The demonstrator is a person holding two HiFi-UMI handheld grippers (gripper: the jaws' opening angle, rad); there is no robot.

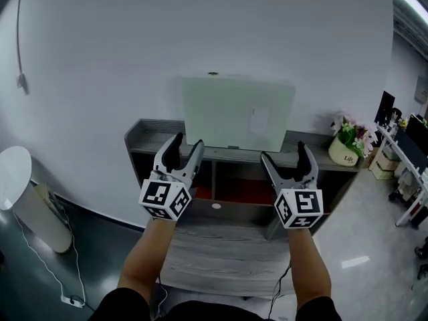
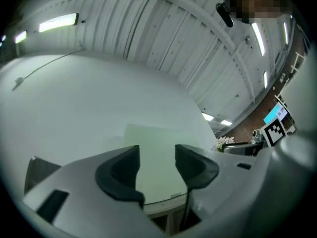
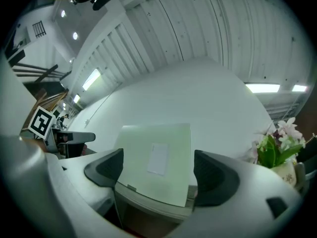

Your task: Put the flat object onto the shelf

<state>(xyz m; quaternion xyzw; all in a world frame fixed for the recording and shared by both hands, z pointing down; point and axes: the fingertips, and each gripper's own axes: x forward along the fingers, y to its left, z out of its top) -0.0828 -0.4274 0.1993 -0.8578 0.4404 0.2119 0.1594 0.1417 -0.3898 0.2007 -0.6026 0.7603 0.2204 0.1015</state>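
Observation:
The flat object is a pale green board with a small white label. It stands upright on top of the grey shelf and leans against the white wall. Both grippers hover in front of the shelf, short of the board and apart from it. My left gripper is below the board's left corner, jaws apart, nothing between them. My right gripper is below its right corner, jaws wide and empty. The board shows past the left gripper. The right gripper view frames the board between the right gripper jaws.
A pot of flowers stands at the shelf top's right end. The shelf has open compartments with something red inside. A lower grey ledge juts out in front. A white cylinder stands at left; office desks at right.

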